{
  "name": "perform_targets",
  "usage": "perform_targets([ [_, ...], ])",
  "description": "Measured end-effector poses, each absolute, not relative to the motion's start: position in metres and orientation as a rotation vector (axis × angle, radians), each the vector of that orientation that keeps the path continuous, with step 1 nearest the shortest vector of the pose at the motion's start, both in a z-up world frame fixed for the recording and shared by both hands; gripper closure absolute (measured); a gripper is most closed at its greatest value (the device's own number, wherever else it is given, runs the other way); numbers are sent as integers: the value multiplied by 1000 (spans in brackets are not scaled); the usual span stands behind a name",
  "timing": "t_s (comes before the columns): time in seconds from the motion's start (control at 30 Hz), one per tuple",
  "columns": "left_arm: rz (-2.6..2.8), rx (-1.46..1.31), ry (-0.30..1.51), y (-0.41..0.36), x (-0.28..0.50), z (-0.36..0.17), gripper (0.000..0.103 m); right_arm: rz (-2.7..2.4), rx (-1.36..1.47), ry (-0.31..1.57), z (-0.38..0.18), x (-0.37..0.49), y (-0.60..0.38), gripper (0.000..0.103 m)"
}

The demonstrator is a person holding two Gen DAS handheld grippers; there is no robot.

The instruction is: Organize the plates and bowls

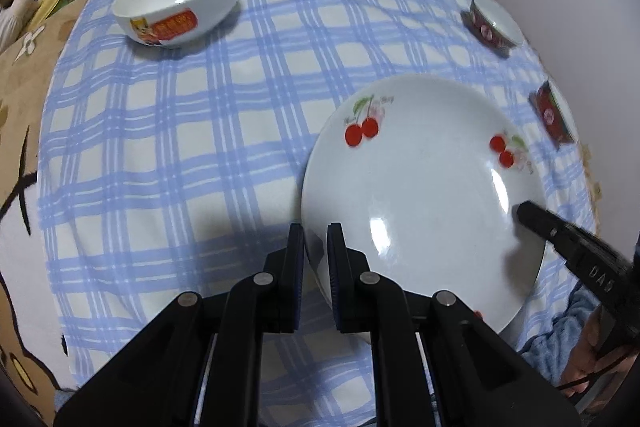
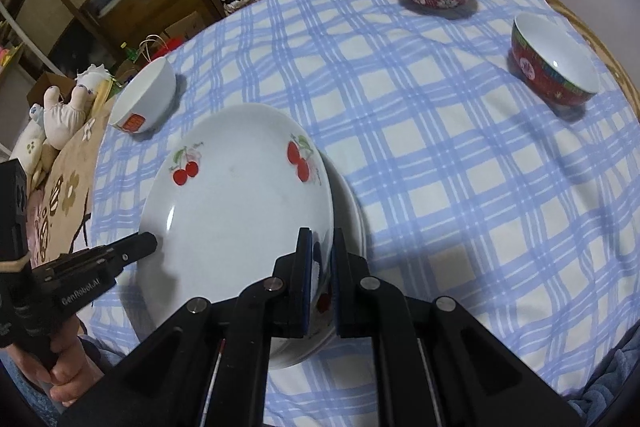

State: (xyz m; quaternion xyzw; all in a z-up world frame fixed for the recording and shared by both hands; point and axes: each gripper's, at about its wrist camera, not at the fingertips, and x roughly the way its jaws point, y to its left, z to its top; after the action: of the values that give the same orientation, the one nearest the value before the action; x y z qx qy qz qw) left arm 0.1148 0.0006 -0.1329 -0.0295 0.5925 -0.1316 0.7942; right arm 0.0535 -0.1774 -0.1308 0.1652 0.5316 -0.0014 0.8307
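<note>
Left gripper [image 1: 316, 255] and right gripper [image 2: 322, 259] both pinch the plate [image 1: 420, 187] rim, 7 and 5 o'clock; uneven lowering could clack it against the lower plate [image 2: 354, 223].

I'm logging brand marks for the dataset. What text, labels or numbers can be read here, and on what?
"GenRobot.AI": side of the black left tongs, in the right wrist view.
"DA5": side of the black right tongs, in the left wrist view.
Small script beside the cherries on the white round cherry-print plate: blurred, unreadable.
Red label on the white porcelain bowl: unreadable.
</note>
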Motion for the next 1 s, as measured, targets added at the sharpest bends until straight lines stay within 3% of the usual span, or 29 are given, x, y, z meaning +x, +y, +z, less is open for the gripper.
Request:
perform_targets([
  [1.0,-281,-75,1291,2,110,-144,92,-54,250,1130,-136,51,-169,92],
])
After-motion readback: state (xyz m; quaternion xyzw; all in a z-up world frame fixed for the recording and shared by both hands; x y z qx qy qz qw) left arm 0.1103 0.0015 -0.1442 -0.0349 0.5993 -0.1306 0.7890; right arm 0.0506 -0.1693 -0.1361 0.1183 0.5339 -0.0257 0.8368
